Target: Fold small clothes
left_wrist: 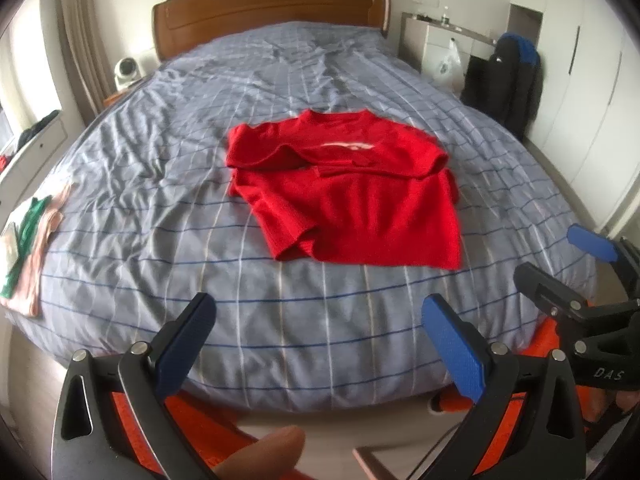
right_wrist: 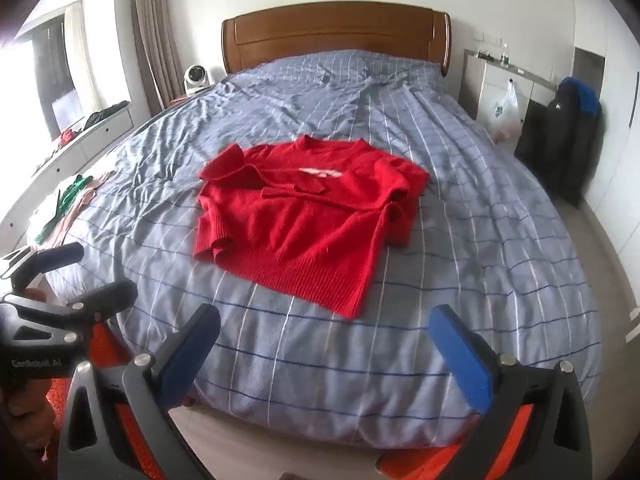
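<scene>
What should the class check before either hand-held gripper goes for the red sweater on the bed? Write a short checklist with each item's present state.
1. Left hand-held gripper open, nothing between its jaws: ok.
2. Right hand-held gripper open and free: ok.
3. Red sweater lies flat on the bed: not ok, sleeves already folded in.
4. Hem edge nearest the grippers is reachable, nothing on it: ok.
5. Pile of clothes lies apart from the sweater: ok.

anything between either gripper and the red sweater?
Nothing visible. Only bare checked bedspread lies between the open left gripper, the open right gripper and the red sweater. The folded clothes pile sits off at the bed's left edge.
</scene>
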The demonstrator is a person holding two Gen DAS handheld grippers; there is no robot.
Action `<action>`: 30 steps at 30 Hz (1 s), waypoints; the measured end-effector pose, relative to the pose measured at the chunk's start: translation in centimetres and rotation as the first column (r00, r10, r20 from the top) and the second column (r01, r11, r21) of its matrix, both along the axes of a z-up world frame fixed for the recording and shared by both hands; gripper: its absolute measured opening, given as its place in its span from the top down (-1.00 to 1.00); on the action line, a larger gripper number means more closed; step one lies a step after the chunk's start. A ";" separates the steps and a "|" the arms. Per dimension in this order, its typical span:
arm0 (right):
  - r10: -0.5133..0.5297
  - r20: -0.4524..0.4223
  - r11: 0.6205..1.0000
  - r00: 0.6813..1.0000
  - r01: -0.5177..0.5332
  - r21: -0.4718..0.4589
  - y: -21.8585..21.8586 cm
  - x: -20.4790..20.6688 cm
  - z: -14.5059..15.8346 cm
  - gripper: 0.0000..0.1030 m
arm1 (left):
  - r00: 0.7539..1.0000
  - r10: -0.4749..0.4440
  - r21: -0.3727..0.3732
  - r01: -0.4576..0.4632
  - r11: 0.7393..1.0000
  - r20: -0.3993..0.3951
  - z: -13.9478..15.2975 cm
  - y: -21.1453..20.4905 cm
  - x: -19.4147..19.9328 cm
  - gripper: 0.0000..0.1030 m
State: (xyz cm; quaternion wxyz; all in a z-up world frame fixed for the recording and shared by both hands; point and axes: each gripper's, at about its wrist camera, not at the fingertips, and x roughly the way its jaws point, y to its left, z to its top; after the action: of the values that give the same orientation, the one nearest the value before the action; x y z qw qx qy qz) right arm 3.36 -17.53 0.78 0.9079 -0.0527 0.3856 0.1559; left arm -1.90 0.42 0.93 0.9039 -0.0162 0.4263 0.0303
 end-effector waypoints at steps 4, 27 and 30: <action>-0.001 0.009 1.000 1.000 0.001 -0.004 0.0 -0.1 0.0 -1.00 | 1.000 -0.004 -0.001 0.004 1.000 -0.003 -0.1 -0.3 0.0 -0.99; 0.003 -0.055 1.000 0.998 -0.003 0.008 0.2 0.4 -1.3 -1.00 | 0.999 0.004 -0.008 -0.004 1.000 -0.040 -1.6 -0.1 0.2 -0.99; 0.004 -0.062 1.000 0.998 -0.003 0.008 0.3 0.5 -1.4 -1.00 | 0.999 -0.001 -0.007 0.001 1.000 -0.042 -1.7 -0.3 0.2 -0.99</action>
State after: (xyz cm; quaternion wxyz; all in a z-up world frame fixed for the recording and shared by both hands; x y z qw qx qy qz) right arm 3.82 -17.22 -0.66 0.8954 -0.0449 0.4128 0.1605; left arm -1.67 0.10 -0.75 0.8947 -0.0183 0.4454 0.0289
